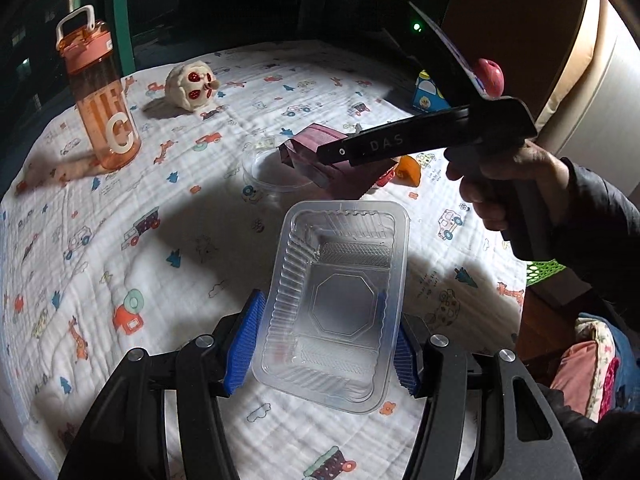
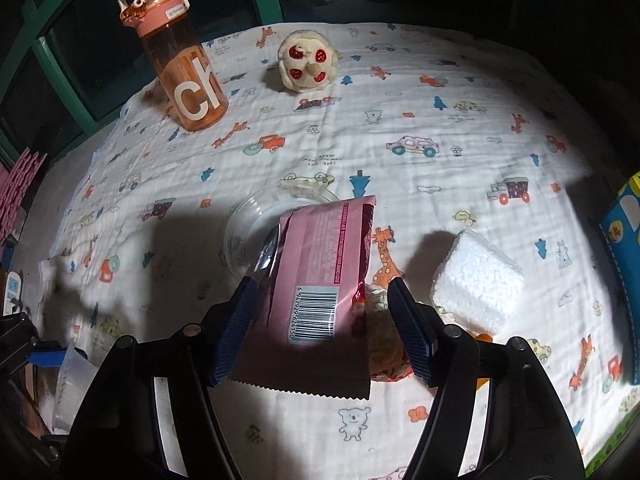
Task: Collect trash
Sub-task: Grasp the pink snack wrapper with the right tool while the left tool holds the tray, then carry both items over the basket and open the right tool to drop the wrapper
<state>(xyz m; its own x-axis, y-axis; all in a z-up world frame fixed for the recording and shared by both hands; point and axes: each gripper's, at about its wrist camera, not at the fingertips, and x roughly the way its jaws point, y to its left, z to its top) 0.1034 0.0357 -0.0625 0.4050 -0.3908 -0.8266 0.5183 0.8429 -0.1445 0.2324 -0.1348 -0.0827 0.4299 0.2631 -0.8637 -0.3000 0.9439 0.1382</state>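
Left claw [image 1: 320, 344] grips a clear ribbed plastic tray [image 1: 334, 304] by its sides. Right claw [image 2: 318, 328] sits wide around a crinkly pink wrapper [image 2: 324, 276], foam block [image 2: 478, 286] at 3 o'clock on the quilted tabletop [image 2: 440, 120].

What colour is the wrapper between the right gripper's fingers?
Pink, with a white barcode panel; the wrapper shows best in the right wrist view.

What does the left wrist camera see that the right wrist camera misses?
Only the left view shows the clear rectangular plastic tray between the left gripper's fingers. Only the right view shows the white foam block and the pink wrapper's barcode. Both show the pink snack wrapper, orange water bottle, round cream plush toy and clear round lid.
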